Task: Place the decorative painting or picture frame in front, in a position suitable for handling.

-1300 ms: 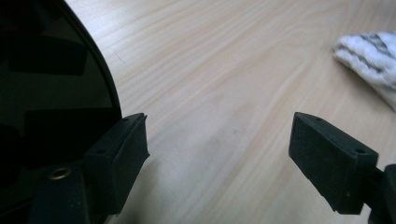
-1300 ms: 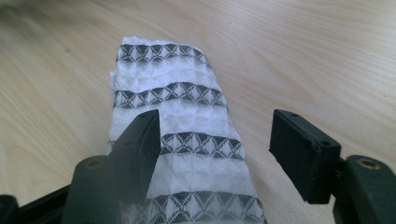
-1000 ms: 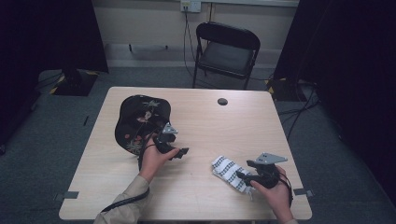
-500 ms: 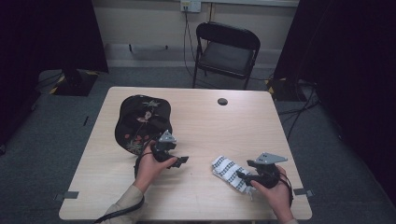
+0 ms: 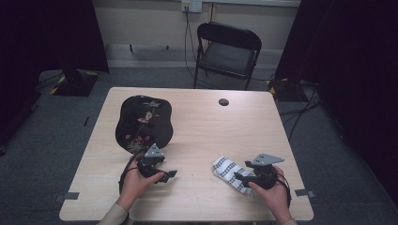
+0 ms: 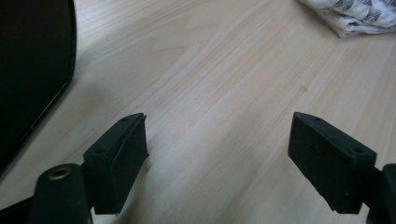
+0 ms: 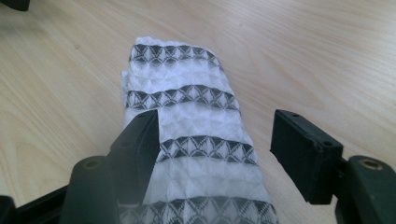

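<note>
White waffle-weave cloth with dark patterned stripes [image 7: 187, 154], folded into a long strip, lies on the pale wooden table [image 5: 211, 126] near its front right edge. The right gripper [image 7: 212, 149] straddles it, jaws spread wide, one to each side of the strip, nothing pinched yet; that stance looks like the line-up for a grab across the narrow width. Over on the left, the left gripper [image 6: 217, 154] hangs low above bare wood, jaws wide apart and empty, just beside the black lacquered tray with a flower painting [image 5: 143, 123]. It points toward the cloth, well apart from it, seemingly waiting to help with the fabric.
</note>
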Demonstrator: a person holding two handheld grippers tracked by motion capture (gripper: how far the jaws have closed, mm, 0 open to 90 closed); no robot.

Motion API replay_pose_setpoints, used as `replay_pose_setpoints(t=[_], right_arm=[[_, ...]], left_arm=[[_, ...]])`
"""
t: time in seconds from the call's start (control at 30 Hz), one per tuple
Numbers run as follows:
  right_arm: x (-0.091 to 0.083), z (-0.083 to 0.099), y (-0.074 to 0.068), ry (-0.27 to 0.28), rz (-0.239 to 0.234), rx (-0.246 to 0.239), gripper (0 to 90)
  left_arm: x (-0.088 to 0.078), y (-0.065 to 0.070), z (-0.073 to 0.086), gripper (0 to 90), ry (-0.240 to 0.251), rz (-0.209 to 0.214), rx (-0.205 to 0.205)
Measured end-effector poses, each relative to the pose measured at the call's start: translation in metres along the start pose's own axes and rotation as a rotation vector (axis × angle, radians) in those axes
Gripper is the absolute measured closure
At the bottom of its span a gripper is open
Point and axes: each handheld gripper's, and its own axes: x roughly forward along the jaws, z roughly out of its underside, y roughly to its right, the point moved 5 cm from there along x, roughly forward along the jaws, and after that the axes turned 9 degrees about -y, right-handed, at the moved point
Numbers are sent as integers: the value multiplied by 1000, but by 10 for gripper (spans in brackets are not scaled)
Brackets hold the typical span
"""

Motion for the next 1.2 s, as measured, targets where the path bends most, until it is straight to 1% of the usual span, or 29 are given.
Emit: replay_pose_setpoints(t=[0.1,0.13,0.27,0.33,0.4,0.43,0.47,0.5,0.53,0.57,0.6,0.7,0.73,0.77,0.8,0.83,0.9,0.93,0.97,1.0,1.03,1.07,1.1,1.13,1.17,1.2], right_arm=[[0,-1,-1,2,-4,-6,325],[-1,-1,0,1,0,-5,325],[-2,-1,1,3,1,2,323],[-1,-1,1,5,-1,-3,322],[-1,-1,0,4,-2,-5,321],[-1,-1,0,4,-2,-5,321],[0,0,0,1,0,-6,321],[0,0,0,1,0,-6,321],[1,0,0,-6,1,-7,321],[1,0,0,-6,1,-7,321],[1,0,0,-7,1,-8,321],[0,-1,-1,-1,1,-10,320],[0,-1,-1,-2,1,-11,320],[0,-1,-1,-2,1,-11,320],[0,-1,-1,-1,2,-13,320],[0,-1,-1,-2,1,-13,320],[0,-1,0,-2,0,-14,320],[0,-1,0,-3,1,-14,320],[0,-1,0,-3,1,-14,320],[0,-1,0,-1,1,-14,320],[0,-1,0,-1,1,-14,320],[1,-1,-1,-1,0,-15,319],[0,-1,-1,0,1,-16,319],[0,-2,-1,1,0,-18,319],[0,-2,-1,1,0,-18,319],[0,-2,-1,1,2,-19,319]], left_arm=[[-5,-1,3,196,-9,-4,3],[-9,-3,6,195,-7,-3,-3],[-13,-6,11,196,-7,-9,-16],[-16,-9,15,196,-17,-12,-17],[-20,-12,20,197,-20,-19,-31],[-20,-12,20,197,-20,-19,-31],[-24,-15,22,197,-20,-34,-24],[-24,-15,22,199,-20,-34,-24],[-28,-18,23,200,-13,-38,-33],[-28,-18,23,200,-13,-38,-33],[-32,-20,25,200,-8,-46,-43],[-35,-22,28,202,-9,-49,-48],[-38,-25,31,202,-7,-44,-63],[-38,-25,31,205,-7,-44,-63],[-39,-26,33,205,-7,-50,-67],[-41,-28,34,213,1,-65,-70],[-45,-30,36,217,5,-71,-76],[-49,-33,37,217,4,-82,-83],[-49,-33,37,218,4,-82,-83],[-53,-35,39,222,12,-82,-95],[-53,-35,39,221,12,-82,-95],[-55,-36,40,221,15,-80,-104],[-56,-38,41,221,14,-85,-108],[-60,-41,44,221,12,-89,-122],[-60,-41,44,221,12,-89,-122],[-64,-45,46,220,10,-100,-133]])
